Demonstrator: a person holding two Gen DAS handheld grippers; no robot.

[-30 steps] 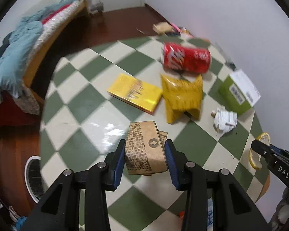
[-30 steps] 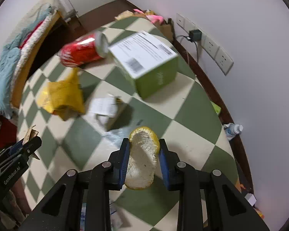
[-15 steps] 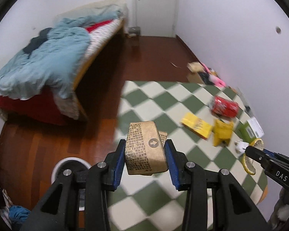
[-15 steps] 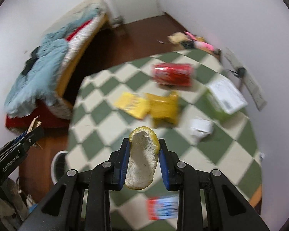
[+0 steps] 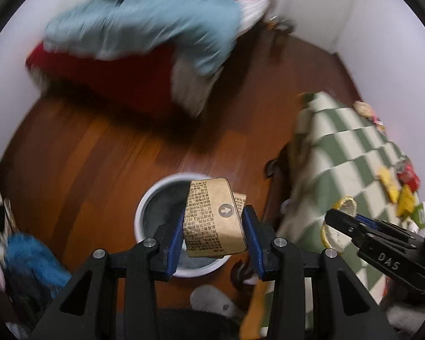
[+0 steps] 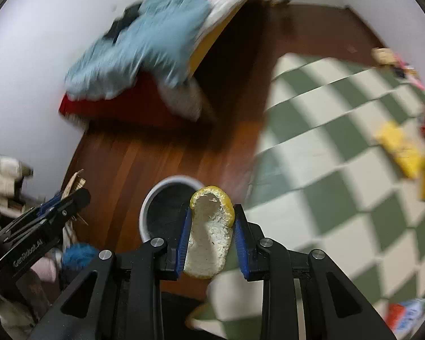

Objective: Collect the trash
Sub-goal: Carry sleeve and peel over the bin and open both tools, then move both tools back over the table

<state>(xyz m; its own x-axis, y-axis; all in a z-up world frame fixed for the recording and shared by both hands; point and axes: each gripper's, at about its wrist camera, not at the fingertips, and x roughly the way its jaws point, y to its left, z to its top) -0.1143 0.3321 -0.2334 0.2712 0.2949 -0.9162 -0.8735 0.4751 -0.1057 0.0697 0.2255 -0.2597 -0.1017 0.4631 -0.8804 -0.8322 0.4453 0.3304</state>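
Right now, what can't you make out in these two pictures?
- Bin contents: in both views the held carton or peel and the fingers cover part of the dark inside.
- Carton's print: left view, too small and soft to read.
- Bed and table litter: motion blur in both views.
- Blue fuzzy thing: left view, blurred, and partly behind the left gripper.

Black hand-held gripper (image 5: 214, 231) frames, blue pads (image 5: 176, 233), silver screws (image 5: 278, 242)

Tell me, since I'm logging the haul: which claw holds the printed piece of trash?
The left claw: its brown carton bears text and an arrow. The right claw holds plain peel.
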